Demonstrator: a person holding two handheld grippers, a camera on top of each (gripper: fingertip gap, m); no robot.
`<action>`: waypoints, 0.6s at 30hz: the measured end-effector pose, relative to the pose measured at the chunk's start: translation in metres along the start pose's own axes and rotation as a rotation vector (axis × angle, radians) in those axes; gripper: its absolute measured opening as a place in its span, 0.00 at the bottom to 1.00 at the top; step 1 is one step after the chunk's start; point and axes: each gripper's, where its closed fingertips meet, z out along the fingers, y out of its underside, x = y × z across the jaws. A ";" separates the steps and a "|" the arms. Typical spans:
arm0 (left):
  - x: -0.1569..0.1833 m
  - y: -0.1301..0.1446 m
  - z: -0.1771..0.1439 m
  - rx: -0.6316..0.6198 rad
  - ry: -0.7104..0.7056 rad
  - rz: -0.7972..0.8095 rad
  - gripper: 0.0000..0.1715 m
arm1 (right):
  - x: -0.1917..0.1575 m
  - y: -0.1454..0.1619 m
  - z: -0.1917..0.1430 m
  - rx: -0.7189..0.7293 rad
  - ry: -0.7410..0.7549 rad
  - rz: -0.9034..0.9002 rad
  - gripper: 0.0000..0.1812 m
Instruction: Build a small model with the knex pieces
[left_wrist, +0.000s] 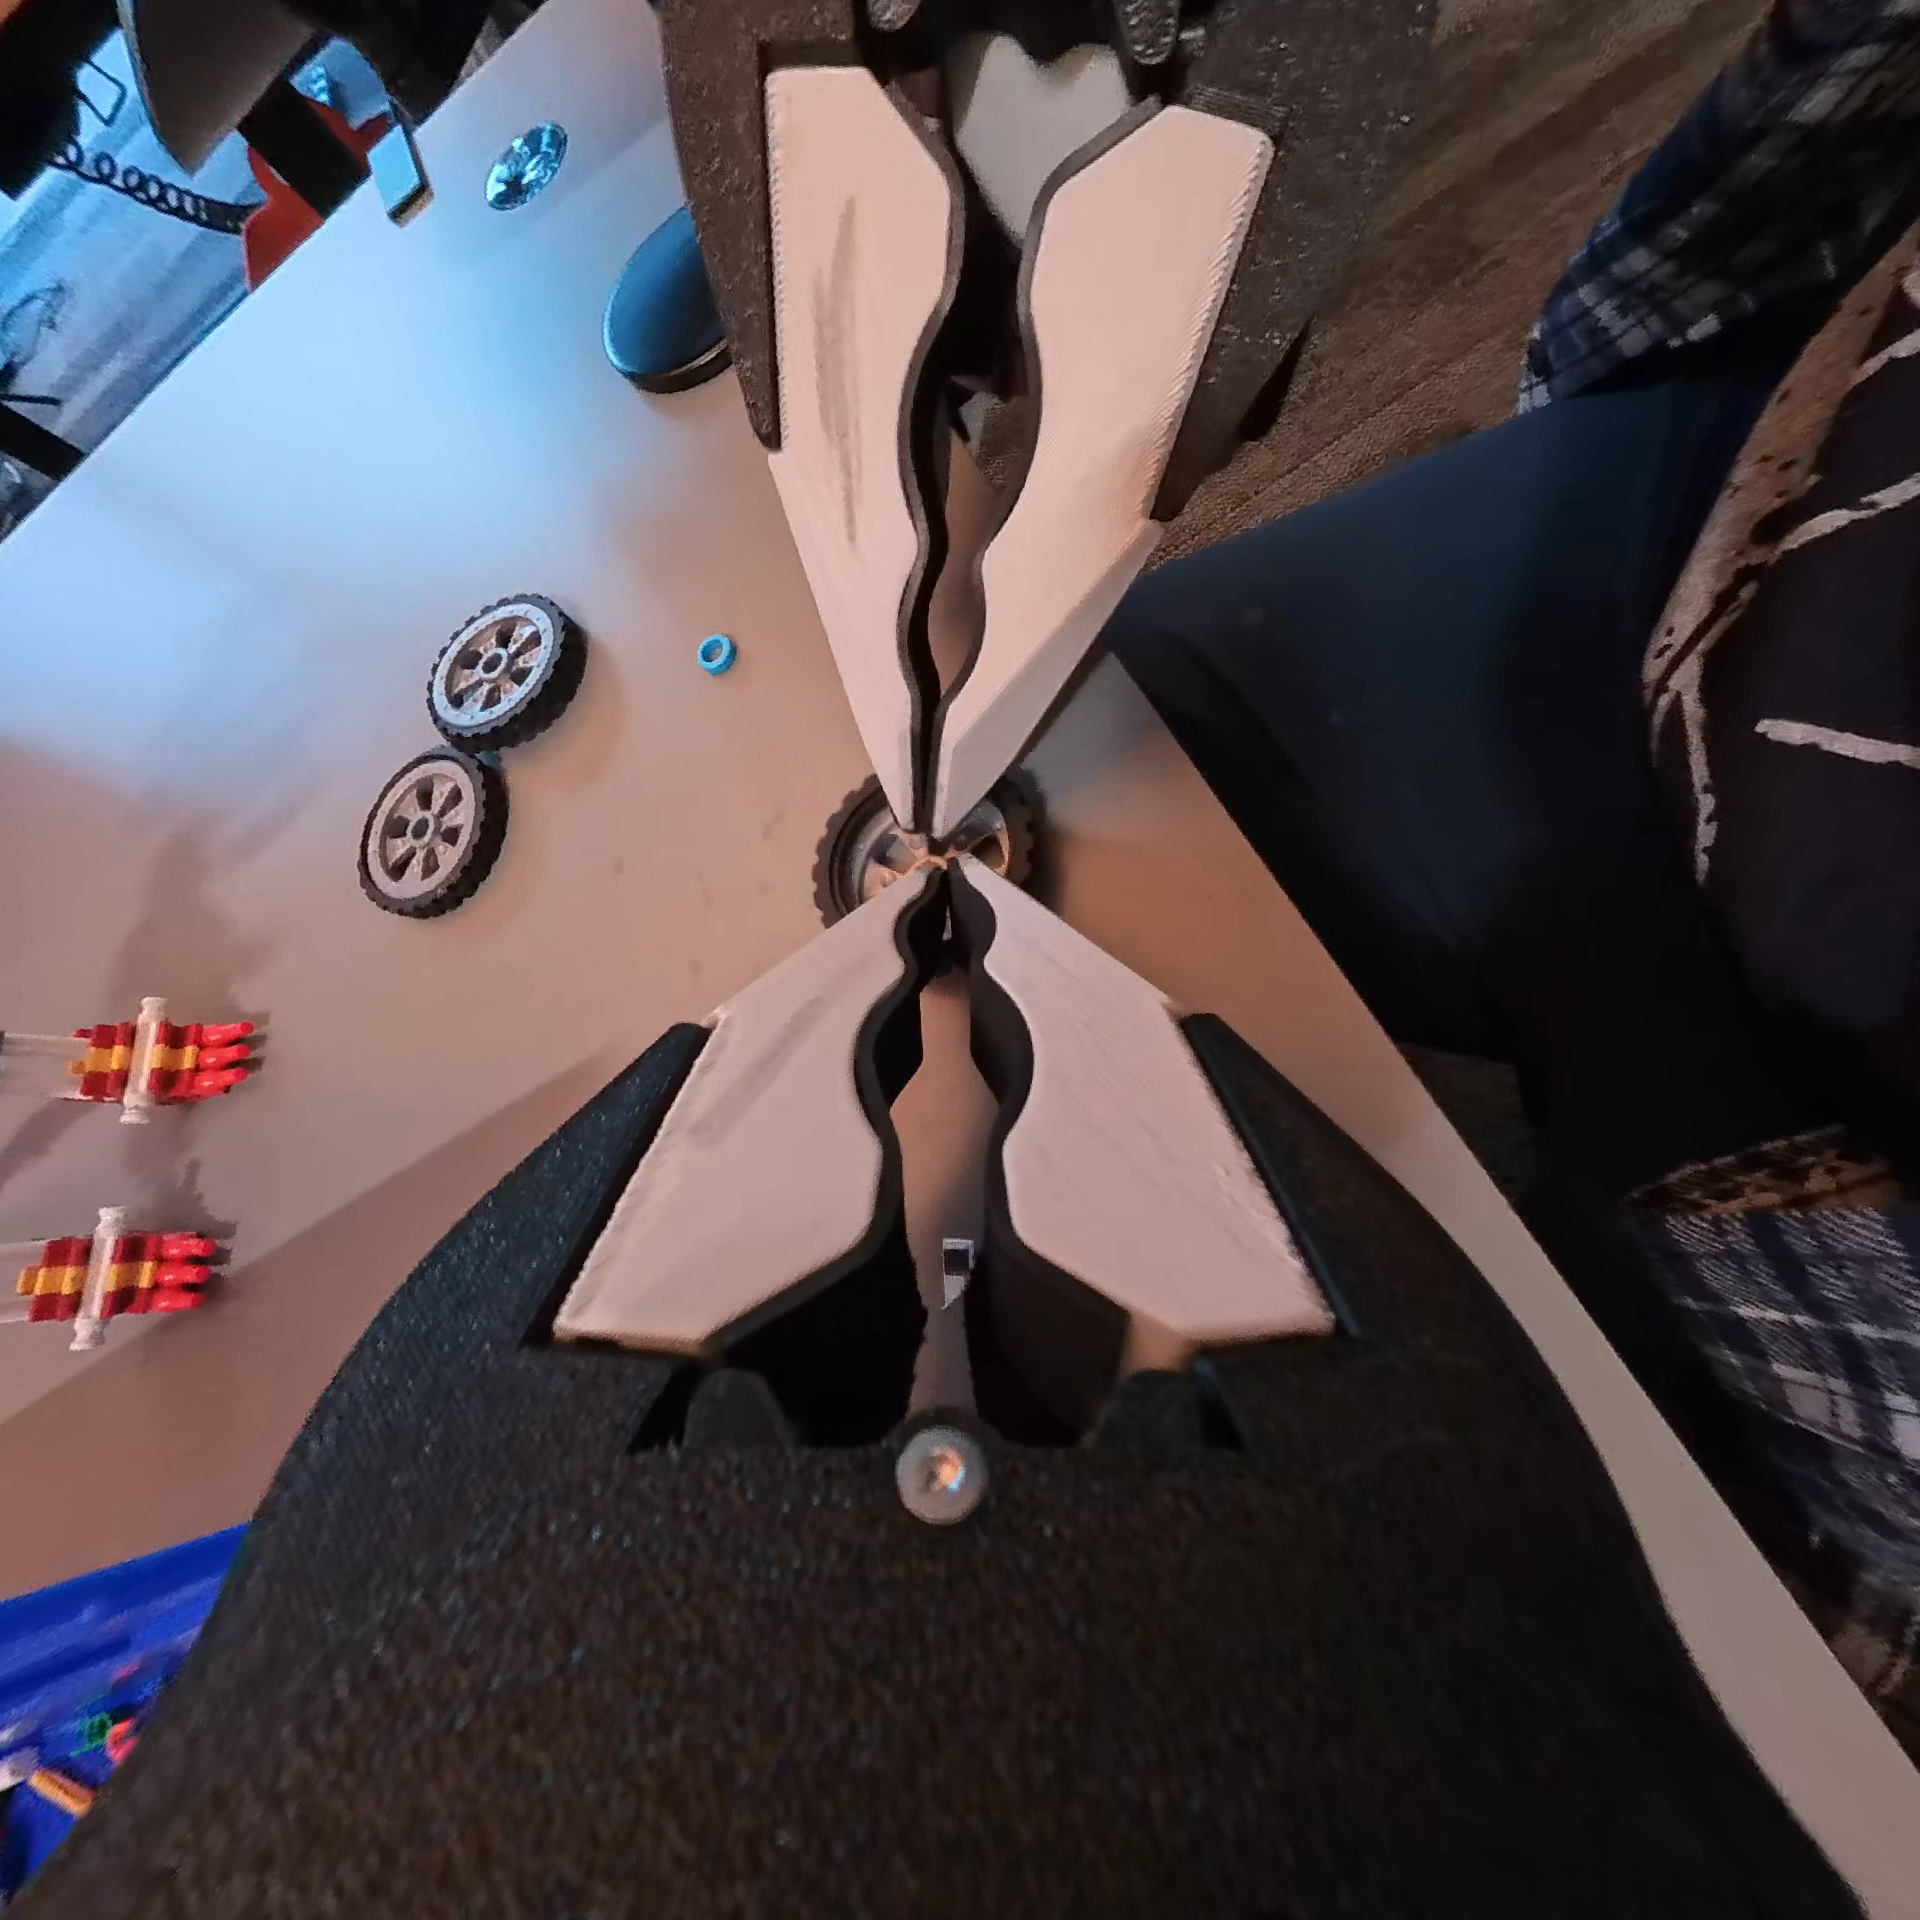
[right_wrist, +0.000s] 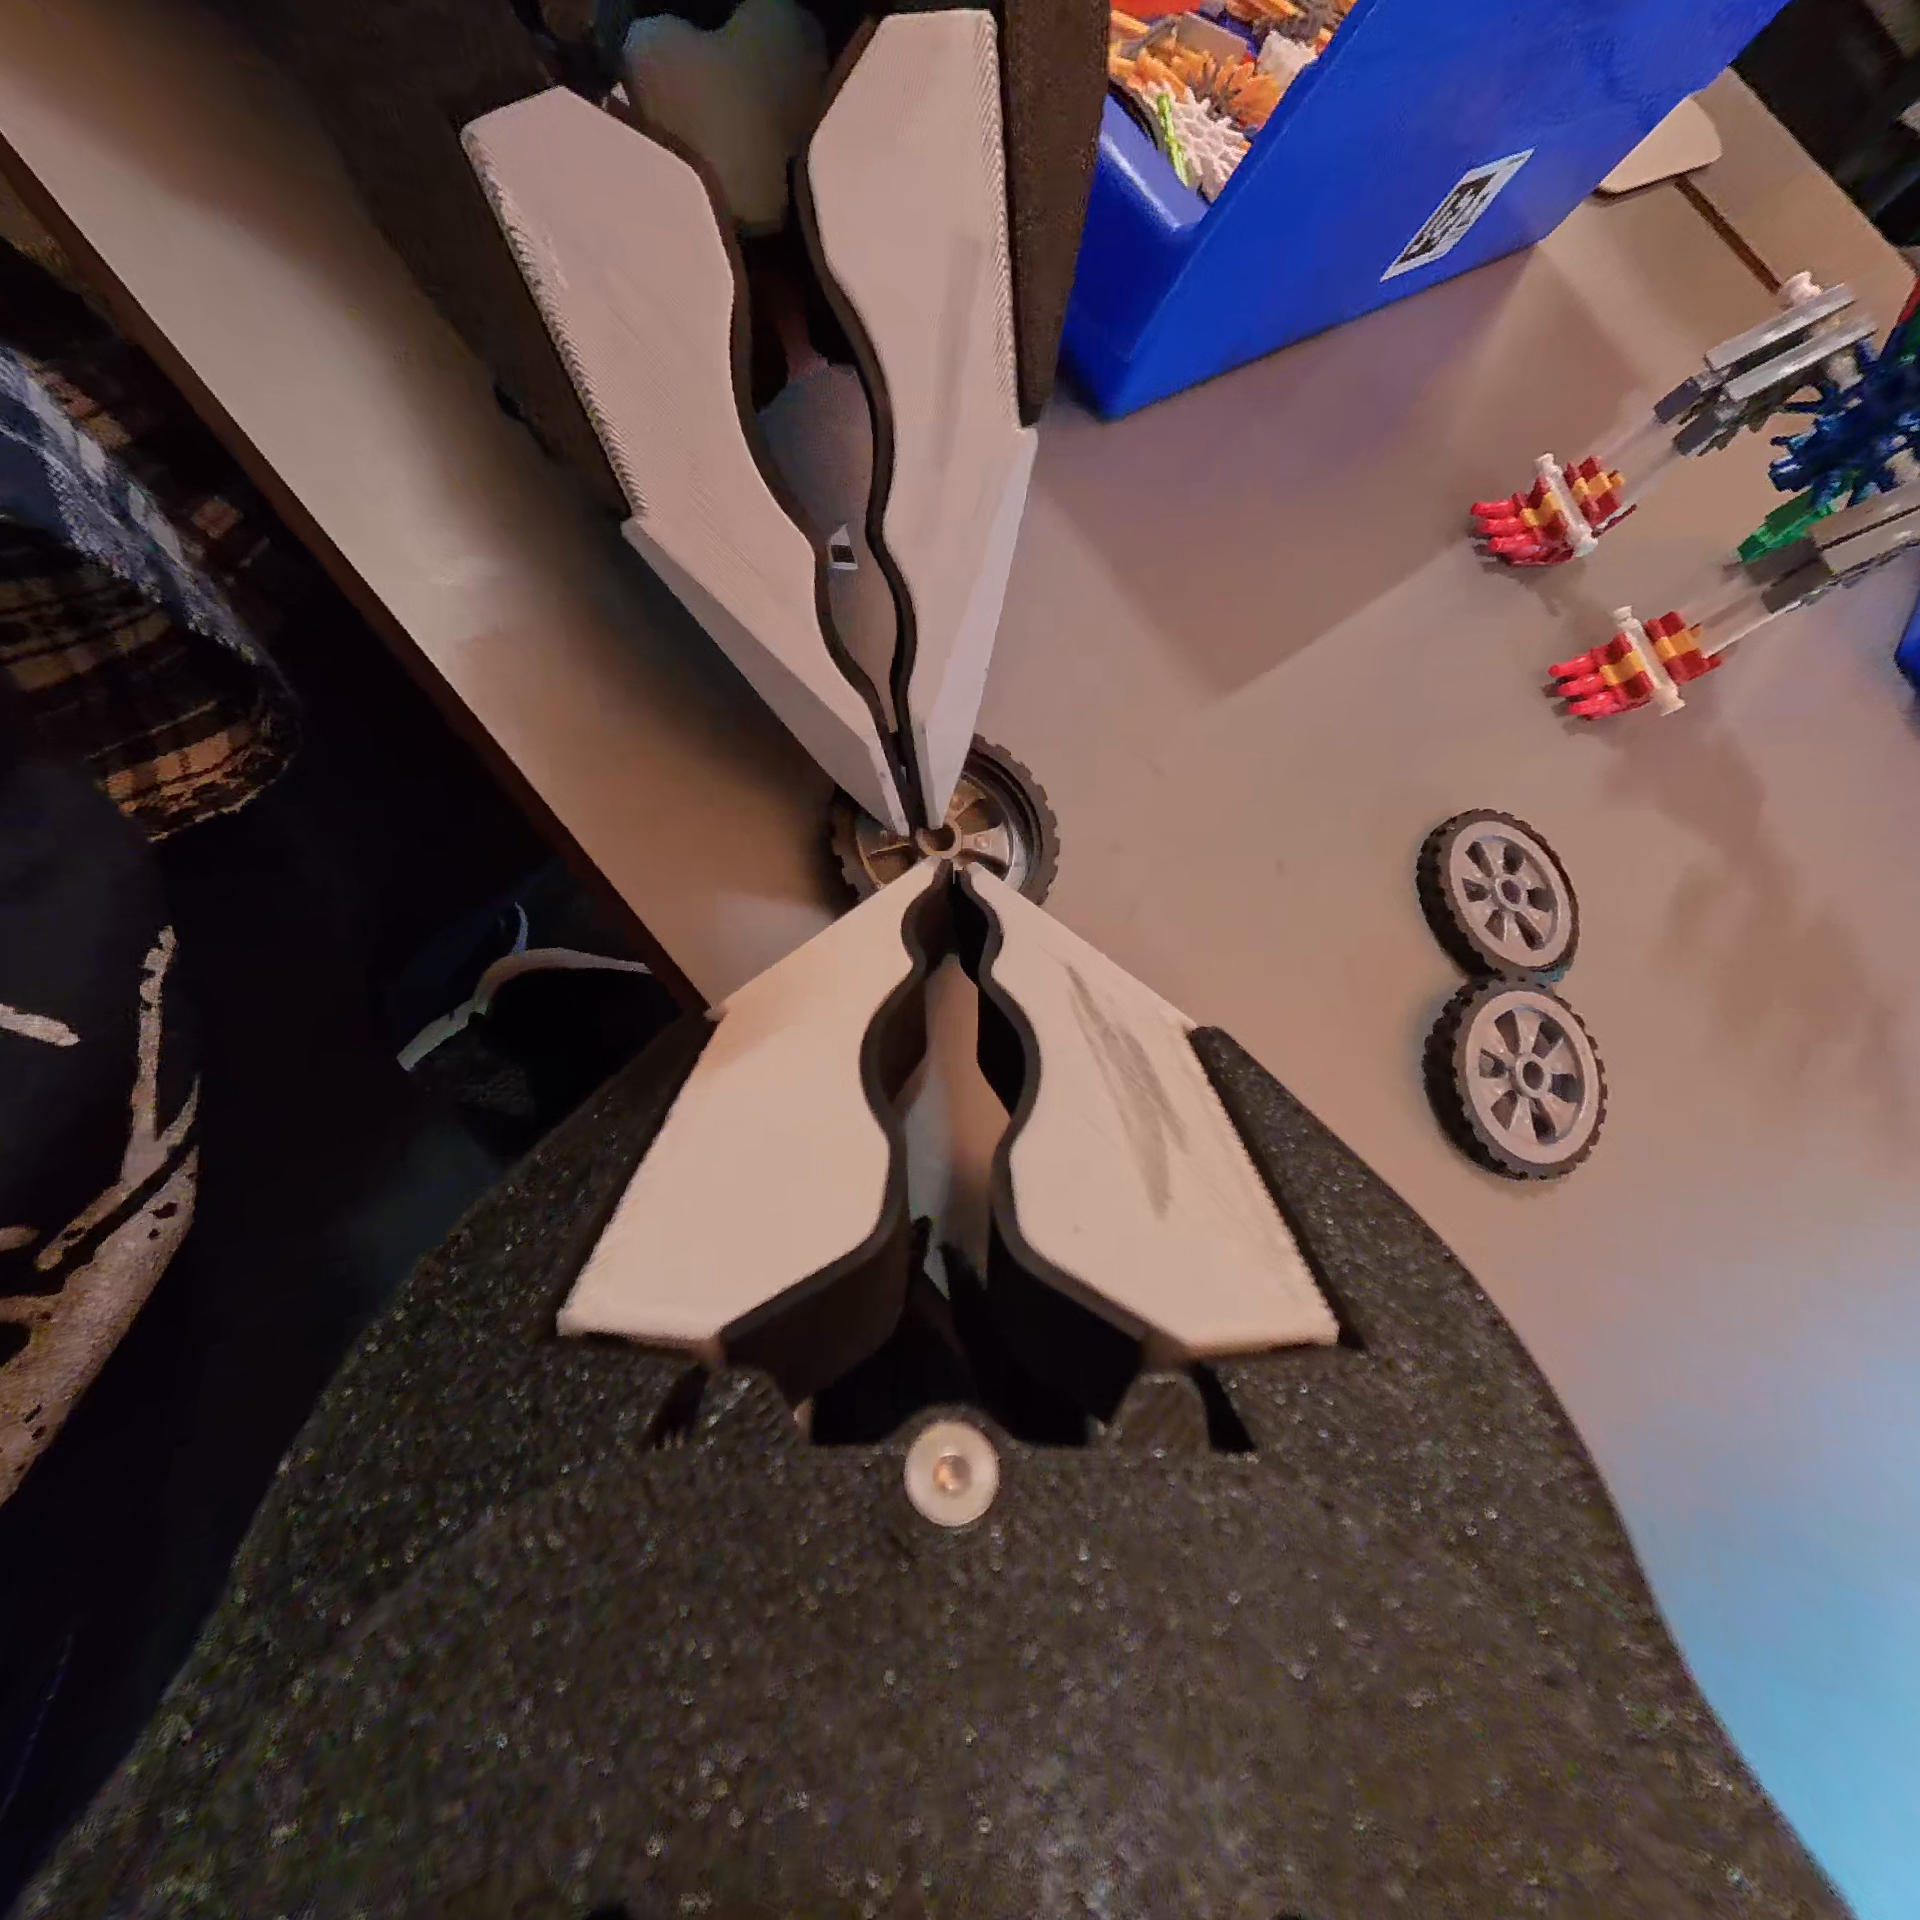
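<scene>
Meeting at wheel (right_wrist: 1003, 821) hub: left gripper (left_wrist: 948, 883), right gripper (right_wrist: 951, 883)

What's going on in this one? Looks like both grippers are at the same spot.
Both handheld grippers meet tip to tip over one toy wheel lying near the edge of the white table. The left gripper and right gripper each have their fingers closed to a point at the wheel's hub; whether either grips anything there is hidden. Two more wheels lie side by side nearby, with a small blue ring, two red-and-yellow construction-toy assemblies and a blue parts bin.
</scene>
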 end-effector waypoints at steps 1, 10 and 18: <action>0.001 -0.001 -0.001 -0.001 -0.001 0.018 0.00 | -0.001 0.000 0.000 -0.001 -0.014 0.005 0.00; 0.004 -0.002 -0.003 -0.007 0.014 0.051 0.01 | -0.003 0.000 -0.002 -0.001 -0.023 -0.005 0.00; 0.005 -0.003 -0.002 -0.016 0.002 0.099 0.00 | -0.004 0.002 -0.002 0.035 0.023 -0.057 0.00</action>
